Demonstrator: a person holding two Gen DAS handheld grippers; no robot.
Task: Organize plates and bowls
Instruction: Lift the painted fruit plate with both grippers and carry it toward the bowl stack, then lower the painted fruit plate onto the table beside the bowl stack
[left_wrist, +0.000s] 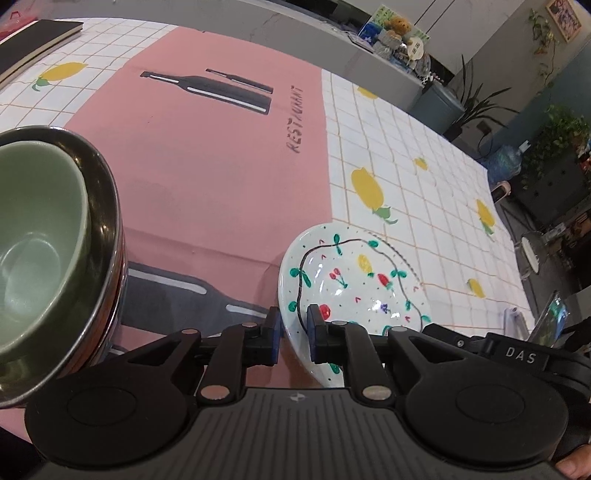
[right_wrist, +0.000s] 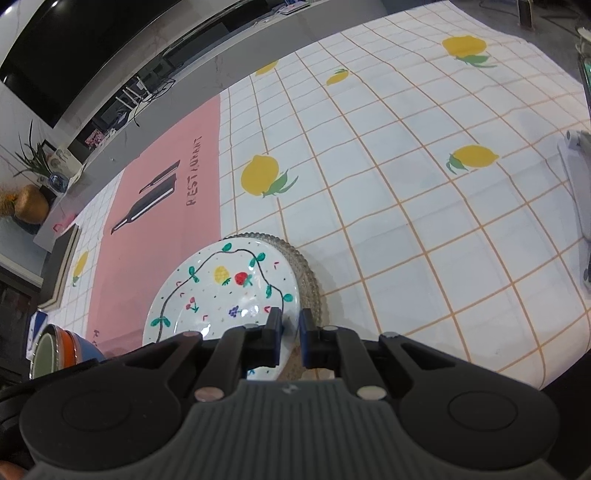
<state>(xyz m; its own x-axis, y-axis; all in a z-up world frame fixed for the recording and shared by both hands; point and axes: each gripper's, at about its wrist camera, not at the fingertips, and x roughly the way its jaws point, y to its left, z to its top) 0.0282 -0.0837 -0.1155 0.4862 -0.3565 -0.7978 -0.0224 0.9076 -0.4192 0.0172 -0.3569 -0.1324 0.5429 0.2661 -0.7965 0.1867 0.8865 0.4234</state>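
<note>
The left gripper (left_wrist: 293, 334) pinches the near-left rim of the painted plate (left_wrist: 354, 280), one blue pad (left_wrist: 274, 334) outside the rim, the other on the plate's face. The right gripper (right_wrist: 290, 338) clamps the same painted plate (right_wrist: 225, 295) at its near-right rim, jaws narrowed on the edge. Just beyond the right gripper, under the plate's far side, lies a clear beaded glass plate (right_wrist: 308, 280). Left of the left gripper, a green bowl (left_wrist: 33, 243) nests inside a steel bowl (left_wrist: 105, 206). All rest on the desk's tablecloth (right_wrist: 406, 184).
</note>
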